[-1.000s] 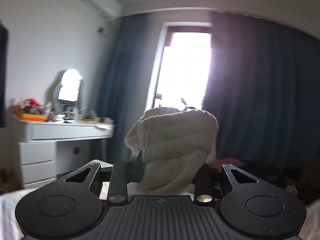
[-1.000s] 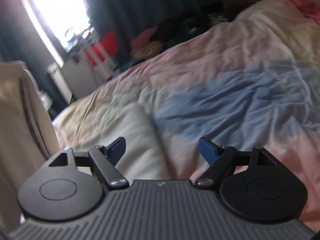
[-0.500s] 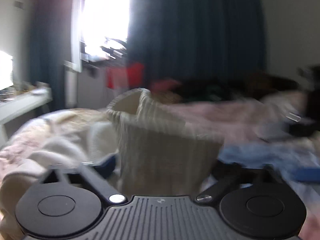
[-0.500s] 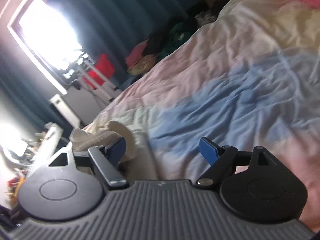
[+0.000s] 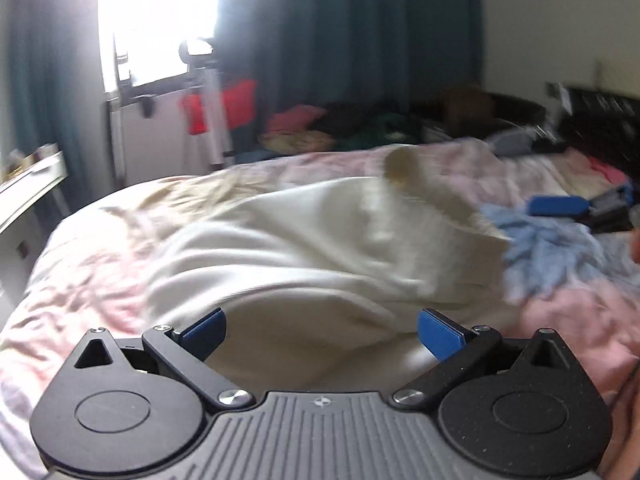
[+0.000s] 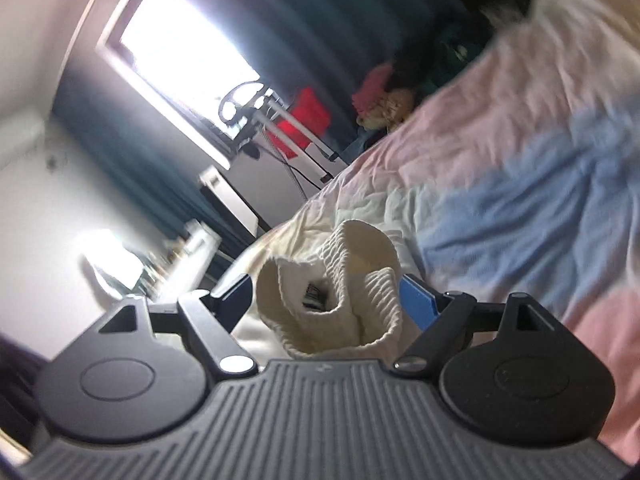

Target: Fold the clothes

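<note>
A cream ribbed knit garment point(image 5: 320, 240) lies spread on the bed in the left wrist view, blurred by motion. My left gripper point(image 5: 322, 330) is open and empty just above its near edge. In the right wrist view a bunched ribbed part of the garment point(image 6: 340, 292) sits between the fingers of my right gripper point(image 6: 328, 300). The jaws stand wide and the cloth touches the right blue pad point(image 6: 418, 304); a dark label shows inside the fold. The right gripper also shows at the far right of the left wrist view point(image 5: 580, 208).
The bed cover point(image 6: 520, 168) is pink, blue and pale yellow. A heap of clothes point(image 5: 320, 132) lies beyond the bed by dark curtains point(image 5: 360, 40). A tripod with red cloth point(image 5: 212, 112) stands by the bright window. A white dresser point(image 5: 28, 184) is at the left.
My left gripper has let go of the garment, which dropped onto the bed, and has swung down toward it. My right gripper has moved onto the bunched edge of the garment.
</note>
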A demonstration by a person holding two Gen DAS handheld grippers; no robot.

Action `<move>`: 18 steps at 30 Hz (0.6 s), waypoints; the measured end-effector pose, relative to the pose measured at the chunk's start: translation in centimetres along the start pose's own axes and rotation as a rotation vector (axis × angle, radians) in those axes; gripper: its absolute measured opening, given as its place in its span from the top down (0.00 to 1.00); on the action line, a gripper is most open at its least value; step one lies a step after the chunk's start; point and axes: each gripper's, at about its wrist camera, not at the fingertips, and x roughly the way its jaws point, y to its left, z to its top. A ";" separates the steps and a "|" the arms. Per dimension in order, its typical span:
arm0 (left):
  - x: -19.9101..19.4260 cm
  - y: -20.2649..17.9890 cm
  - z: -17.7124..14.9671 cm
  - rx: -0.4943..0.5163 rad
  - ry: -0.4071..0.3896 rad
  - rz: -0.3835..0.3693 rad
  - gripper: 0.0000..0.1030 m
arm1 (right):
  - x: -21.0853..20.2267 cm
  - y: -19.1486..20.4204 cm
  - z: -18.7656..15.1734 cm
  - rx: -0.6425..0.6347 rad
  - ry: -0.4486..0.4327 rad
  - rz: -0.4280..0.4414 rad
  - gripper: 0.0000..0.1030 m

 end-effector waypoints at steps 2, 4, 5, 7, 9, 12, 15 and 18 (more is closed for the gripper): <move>0.1 2.4 -0.4 -0.048 0.007 0.017 0.00 | 1.1 1.0 -0.5 -0.065 0.017 -0.001 0.19; 0.7 3.9 -0.8 -0.085 0.027 0.045 0.00 | 2.5 2.2 -1.3 -0.151 0.032 -0.017 0.19; 0.6 4.9 -1.0 -0.105 0.041 0.059 0.00 | 3.2 2.9 -1.7 -0.195 0.039 -0.026 0.19; 0.7 5.3 -1.5 -0.081 0.046 0.074 0.00 | 4.4 3.9 -2.6 -0.277 0.053 -0.082 0.20; 0.8 5.2 -1.9 -0.014 0.035 0.102 0.00 | 5.4 4.5 -3.4 -0.337 0.068 -0.138 0.21; 2.0 4.5 -2.7 0.082 0.029 0.193 0.00 | 5.9 4.1 -3.9 -0.343 0.064 -0.219 0.21; 3.2 5.0 -2.9 0.084 0.032 0.280 0.00 | 5.9 3.4 -4.2 -0.326 0.042 -0.300 0.20; 3.5 6.4 -2.9 0.026 0.025 0.326 0.00 | 6.0 2.2 -4.2 -0.273 0.024 -0.367 0.16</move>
